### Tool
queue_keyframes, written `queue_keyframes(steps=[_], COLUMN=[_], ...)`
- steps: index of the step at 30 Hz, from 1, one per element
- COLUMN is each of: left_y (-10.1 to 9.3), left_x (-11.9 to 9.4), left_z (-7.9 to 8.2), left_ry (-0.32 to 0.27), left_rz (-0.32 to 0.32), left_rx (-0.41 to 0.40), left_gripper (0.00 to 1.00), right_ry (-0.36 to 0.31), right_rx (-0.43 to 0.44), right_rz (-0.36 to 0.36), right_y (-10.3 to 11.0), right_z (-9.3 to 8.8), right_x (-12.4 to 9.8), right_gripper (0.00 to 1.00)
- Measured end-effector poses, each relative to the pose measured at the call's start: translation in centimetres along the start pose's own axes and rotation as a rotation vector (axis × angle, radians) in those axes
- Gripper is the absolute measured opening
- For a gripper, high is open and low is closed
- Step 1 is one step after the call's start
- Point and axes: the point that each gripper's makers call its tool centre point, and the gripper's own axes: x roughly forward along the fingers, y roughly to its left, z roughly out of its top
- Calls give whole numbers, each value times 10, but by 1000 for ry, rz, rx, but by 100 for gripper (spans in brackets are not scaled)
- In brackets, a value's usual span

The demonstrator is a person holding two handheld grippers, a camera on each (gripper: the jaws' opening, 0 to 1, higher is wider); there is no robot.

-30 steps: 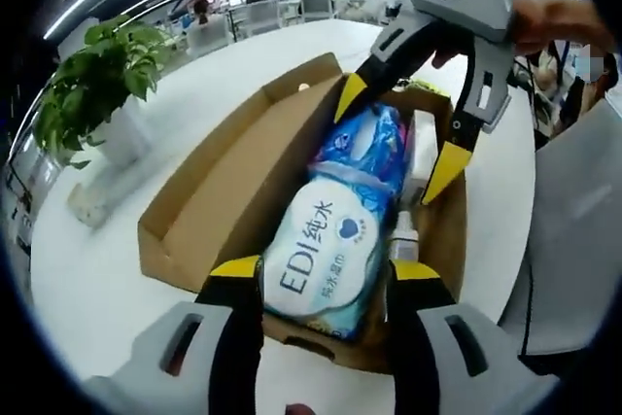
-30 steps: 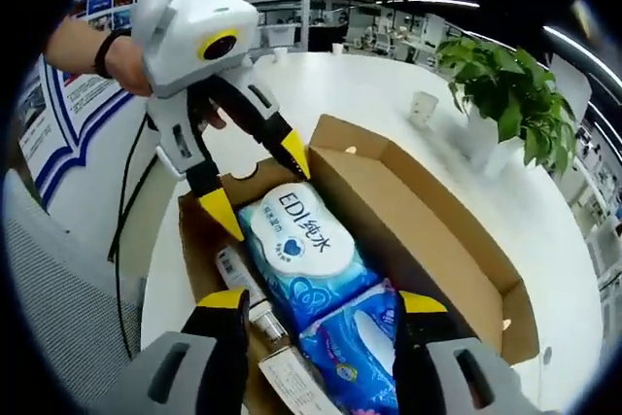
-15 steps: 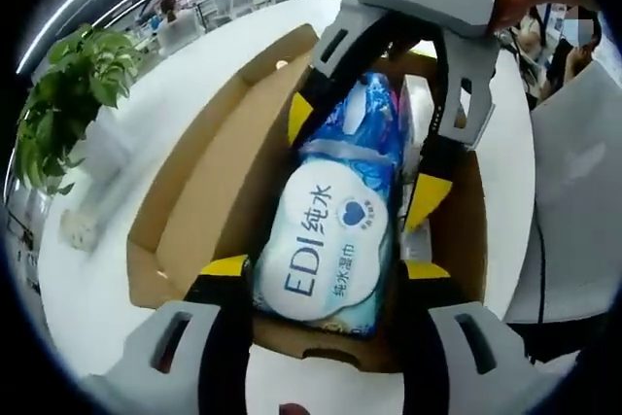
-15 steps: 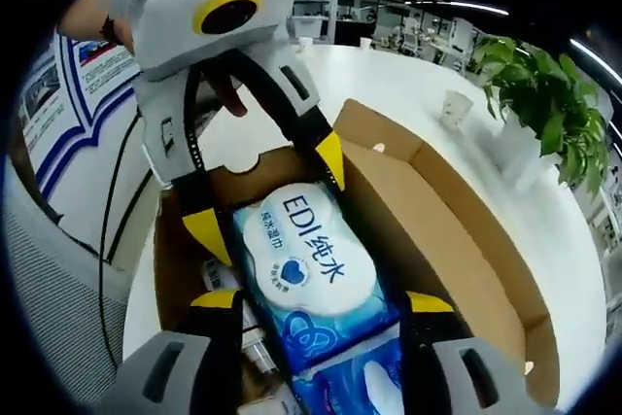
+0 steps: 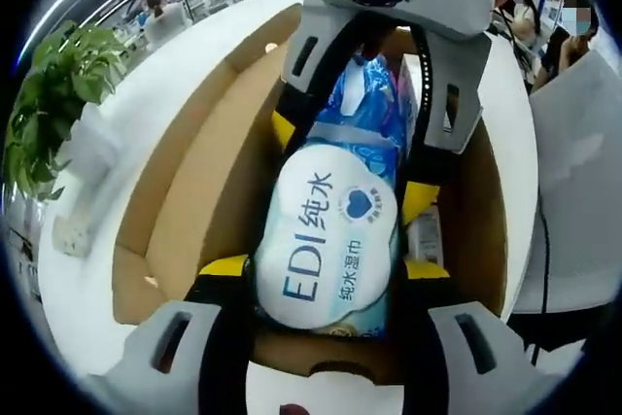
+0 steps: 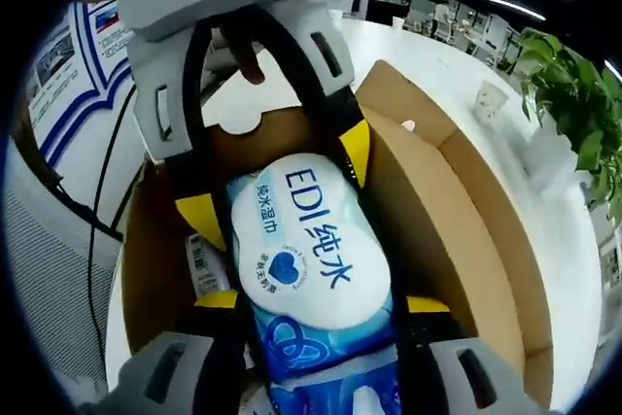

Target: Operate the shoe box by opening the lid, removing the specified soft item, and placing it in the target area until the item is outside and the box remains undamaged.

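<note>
You have a leafy green potted plant [image 5: 44, 104] at the far left edge of the round white table [image 5: 180, 85]. A white paper cup [image 6: 489, 101] stands near it. Beyond the table, office desks and seated people [image 5: 155, 12] blur together.

Opposed close views over shoe box [image 5: 185, 211]

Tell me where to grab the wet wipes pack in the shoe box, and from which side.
Grip the wet wipes pack across its two long edges, coming from above. It lies flat, label up, in the open box, and both tools straddle it, one from each end. It looks soft, so squeeze gently.
</note>
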Motion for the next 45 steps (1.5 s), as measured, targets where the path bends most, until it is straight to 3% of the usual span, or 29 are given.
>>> queue_keyframes(steps=[10,16,19,23,39,45], left_y=[-1,-14,-11,-12,-16,-19], left_x=[0,-2,-1,1,12,19], left_z=[-1,-2,-2,-1,2,1], left_ry=[2,9,15,27,32,75], left_rz=[-11,-43,-59,-81,-111,-128], left_rx=[4,34,43,61,196,255], left_gripper=[56,56,56,57,59,60], right_ry=[1,8,15,22,14,12], right_rx=[-6,-14,-29,-16,-25,-42], right_rz=[-9,9,14,22,78,76], right_y=[1,14,13,7,8,9], right_z=[-1,-4,-4,-4,-8,-8], right_x=[0,-4,-3,4,16,17], right_gripper=[61,59,59,66,67,67])
